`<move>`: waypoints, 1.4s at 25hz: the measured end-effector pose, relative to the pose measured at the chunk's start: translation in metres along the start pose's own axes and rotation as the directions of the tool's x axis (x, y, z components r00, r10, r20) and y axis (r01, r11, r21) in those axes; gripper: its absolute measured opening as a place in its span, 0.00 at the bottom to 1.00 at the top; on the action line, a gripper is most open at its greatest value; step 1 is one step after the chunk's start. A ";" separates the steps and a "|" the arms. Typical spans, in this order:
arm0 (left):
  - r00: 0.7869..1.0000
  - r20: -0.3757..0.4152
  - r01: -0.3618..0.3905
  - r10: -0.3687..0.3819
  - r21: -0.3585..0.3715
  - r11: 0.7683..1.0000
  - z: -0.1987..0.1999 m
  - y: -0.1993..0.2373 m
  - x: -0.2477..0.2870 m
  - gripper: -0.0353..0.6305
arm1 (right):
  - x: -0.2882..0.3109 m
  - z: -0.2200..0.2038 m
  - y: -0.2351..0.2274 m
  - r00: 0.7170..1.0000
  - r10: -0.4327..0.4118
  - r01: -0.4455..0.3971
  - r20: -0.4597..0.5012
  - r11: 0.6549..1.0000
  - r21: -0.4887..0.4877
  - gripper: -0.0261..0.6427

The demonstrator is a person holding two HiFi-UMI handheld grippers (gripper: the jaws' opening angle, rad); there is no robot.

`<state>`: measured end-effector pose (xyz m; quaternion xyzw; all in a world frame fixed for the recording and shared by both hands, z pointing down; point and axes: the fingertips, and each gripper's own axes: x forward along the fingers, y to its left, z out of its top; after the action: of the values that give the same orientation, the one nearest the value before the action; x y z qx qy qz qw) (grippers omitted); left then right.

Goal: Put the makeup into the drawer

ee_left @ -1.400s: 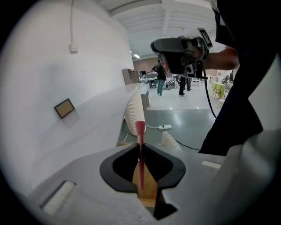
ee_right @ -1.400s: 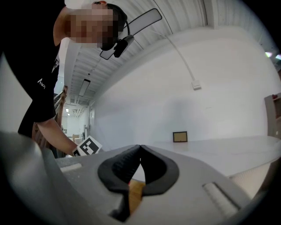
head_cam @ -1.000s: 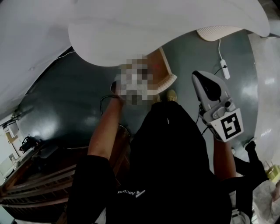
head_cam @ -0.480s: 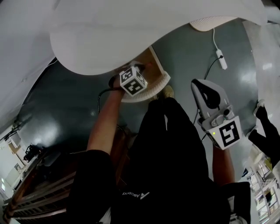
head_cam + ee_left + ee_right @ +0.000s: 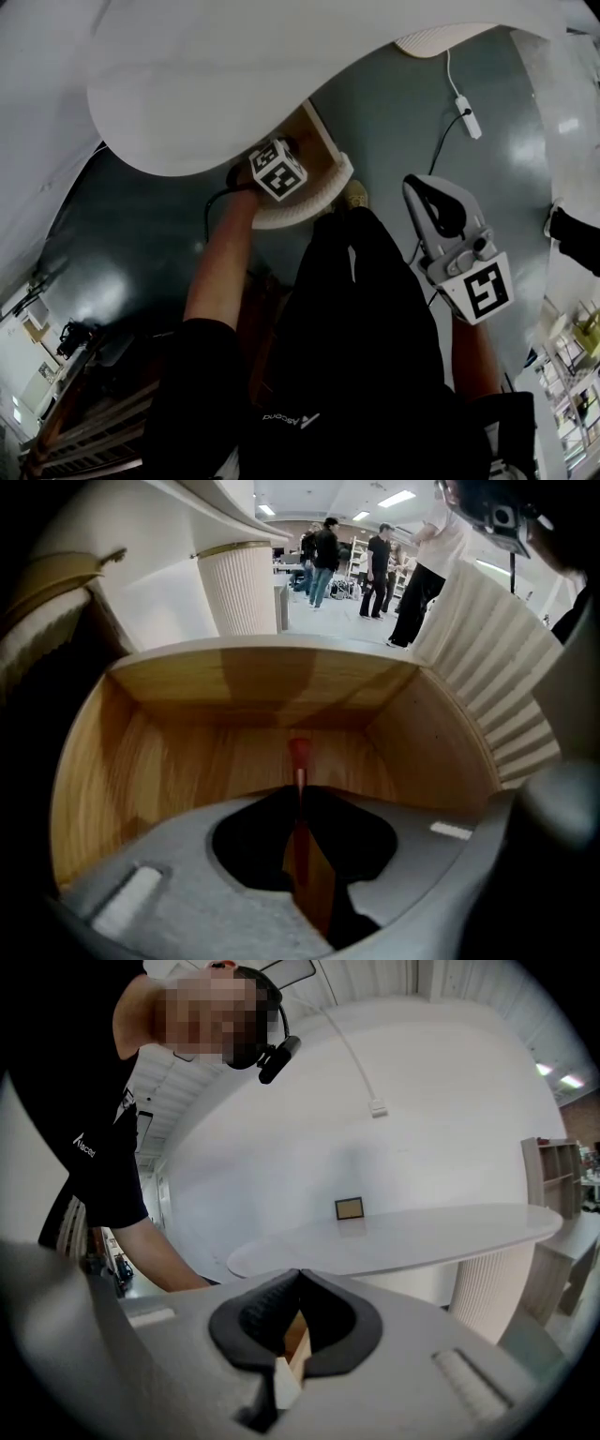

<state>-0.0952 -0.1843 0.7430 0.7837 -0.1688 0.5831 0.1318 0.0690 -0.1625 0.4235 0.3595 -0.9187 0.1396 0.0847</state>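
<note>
My left gripper (image 5: 300,791) reaches inside the open wooden drawer (image 5: 141,752) and is shut on a slim red makeup stick (image 5: 298,754), whose tip pokes out ahead of the jaws toward the drawer's back wall. In the head view its marker cube (image 5: 277,172) sits at the drawer (image 5: 323,192), just under the white table's edge; the jaws themselves are hidden there. My right gripper (image 5: 424,186) hangs apart at the right, above the dark floor, away from the drawer. In its own view the right gripper (image 5: 298,1277) is shut, with nothing held.
The white oval table (image 5: 234,75) overhangs the drawer. A small frame (image 5: 350,1208) stands on the table (image 5: 403,1232). A power strip with its cable (image 5: 466,105) lies on the floor. A wooden rack (image 5: 84,422) is at lower left. Several people (image 5: 375,555) stand far behind.
The left gripper has moved a little further up into the drawer under the table edge. The right gripper has stayed in about the same place.
</note>
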 end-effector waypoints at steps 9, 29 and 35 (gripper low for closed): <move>1.000 0.014 -0.018 0.018 -0.013 1.000 0.002 0.002 -0.020 0.19 | 0.002 0.009 0.004 1.000 0.010 -0.010 0.018 1.000 -0.004 0.04; 0.789 0.538 -0.211 0.297 -0.218 0.953 0.111 -0.044 -0.262 0.10 | -0.007 0.080 0.039 0.983 0.091 -0.079 0.156 0.993 -0.083 0.04; 0.574 0.719 -0.220 0.393 -0.327 0.919 0.131 -0.059 -0.353 0.07 | -0.014 0.107 0.063 0.971 0.134 -0.111 0.198 0.987 -0.119 0.04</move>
<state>-0.0495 -0.1442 0.3665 0.8973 -0.4003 0.1847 0.0218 0.0295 -0.1431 0.3068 0.3095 -0.9492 0.0571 -0.0001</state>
